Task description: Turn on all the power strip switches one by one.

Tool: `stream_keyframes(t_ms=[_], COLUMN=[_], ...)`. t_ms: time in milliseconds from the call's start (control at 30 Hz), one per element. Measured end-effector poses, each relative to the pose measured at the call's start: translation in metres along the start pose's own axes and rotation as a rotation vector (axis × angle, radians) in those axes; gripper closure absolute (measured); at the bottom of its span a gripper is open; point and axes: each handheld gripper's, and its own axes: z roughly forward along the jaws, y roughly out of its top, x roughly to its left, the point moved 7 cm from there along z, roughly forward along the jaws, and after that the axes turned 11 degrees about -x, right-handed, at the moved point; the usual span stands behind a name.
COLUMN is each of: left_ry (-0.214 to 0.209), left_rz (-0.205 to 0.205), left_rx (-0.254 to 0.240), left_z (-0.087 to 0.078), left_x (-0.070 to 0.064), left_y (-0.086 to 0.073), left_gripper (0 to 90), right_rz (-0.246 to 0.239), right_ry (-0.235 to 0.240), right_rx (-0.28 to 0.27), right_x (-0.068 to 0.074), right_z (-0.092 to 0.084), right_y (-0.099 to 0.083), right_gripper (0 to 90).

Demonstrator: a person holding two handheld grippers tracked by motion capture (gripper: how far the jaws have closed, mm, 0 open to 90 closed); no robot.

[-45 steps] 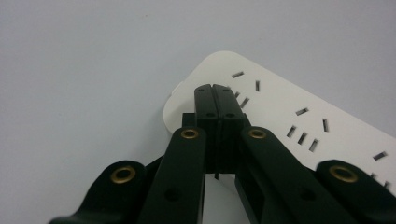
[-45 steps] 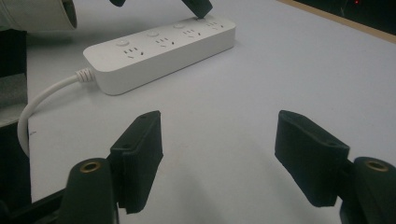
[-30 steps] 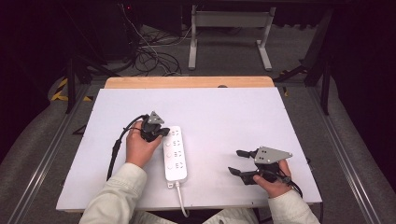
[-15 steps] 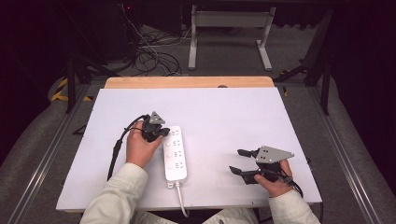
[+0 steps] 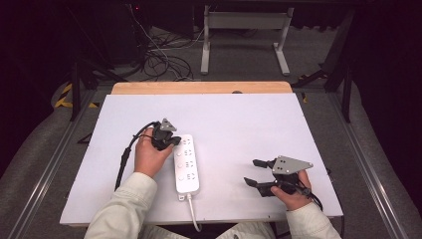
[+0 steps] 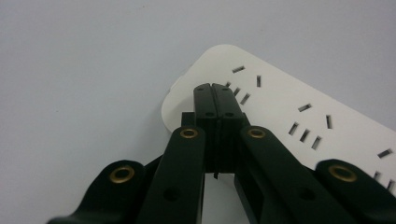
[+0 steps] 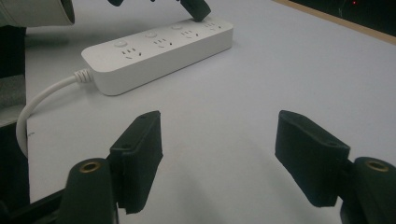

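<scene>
Jaws of our left gripper [image 6: 215, 91] are pressed together with nothing between them, and their tips rest on the far end of the white power strip [image 5: 185, 163], beside the first socket. We see the strip lying flat on the white table [image 5: 239, 124], left of the middle, with its cable [image 5: 193, 214] running to the near edge. Our right gripper [image 5: 255, 173] hovers low over the table (well apart from the strip), its 2 jaws wide and empty.
</scene>
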Motion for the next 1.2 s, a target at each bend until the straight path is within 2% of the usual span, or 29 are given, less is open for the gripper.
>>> stream_keyframes(t_ms=[100,267,300,333,367,400,467,500,700,800,833,867,1067,1100,1133,1167,1200], left_ry=[-0.009,0.023,0.004,-0.004,-0.004,-0.013,-0.035,-0.039,-0.049,-0.063,-0.061,-0.058,-0.129,-0.137,-0.144,-0.141,-0.139], left_rz=[-0.015,0.024,0.006,-0.018,-0.018,-0.031,-0.041,-0.030,-0.039,-0.036,-0.046,-0.030,0.012,0.020,0.030,0.036,0.045], left_rx=[0.015,0.039,0.010,0.003,0.003,-0.033,-0.076,-0.086,-0.138,-0.193,-0.210,-0.221,-0.279,-0.290,-0.301,-0.309,-0.323], left_z=[0.001,0.002,0.000,-0.002,-0.002,-0.006,-0.014,-0.018,-0.036,-0.051,-0.056,-0.063,-0.093,-0.096,-0.100,-0.103,-0.106], left_x=[0.001,-0.002,-0.003,-0.003,-0.003,-0.004,-0.008,-0.009,-0.010,-0.012,-0.014,-0.015,-0.032,-0.034,-0.036,-0.038,-0.039], left_y=[0.001,0.004,0.006,0.007,0.007,0.010,0.016,0.019,0.023,0.025,0.026,0.026,0.019,0.017,0.015,0.012,0.008], left_gripper=[90.0,90.0,90.0,90.0,90.0,90.0,90.0,90.0,90.0,89.4,69.1,69.1,62.4,59.2,51.5,51.5,46.7], right_rz=[0.000,-0.003,-0.001,-0.002,-0.001,0.001,0.002,0.004,0.001,0.000,0.002,0.002,0.004,0.005,0.006,0.006,0.008], right_ry=[0.002,0.002,0.002,0.001,0.001,-0.002,-0.004,-0.003,-0.004,-0.007,-0.006,-0.006,-0.012,-0.012,-0.012,-0.012,-0.012], right_rx=[0.001,0.004,0.002,0.001,0.000,0.000,0.002,0.001,-0.001,-0.004,-0.007,-0.007,-0.013,-0.014,-0.015,-0.015,-0.015], right_x=[0.001,0.001,0.001,0.001,0.001,0.000,-0.001,-0.001,-0.001,-0.001,-0.001,-0.001,-0.002,-0.002,-0.001,-0.001,-0.001], right_z=[0.001,0.001,0.001,0.001,0.000,0.000,0.000,0.001,0.000,-0.001,-0.001,-0.001,-0.002,-0.002,-0.002,-0.002,-0.002], right_y=[0.000,-0.001,0.000,0.000,0.000,0.000,0.000,0.000,0.000,0.000,0.001,0.001,0.002,0.002,0.002,0.002,0.002], right_gripper=[32.5,32.5,32.5,32.5,32.5,32.5,32.5,32.5,32.5,32.5,32.5,32.5,32.3,32.2,32.1,32.1,32.1])
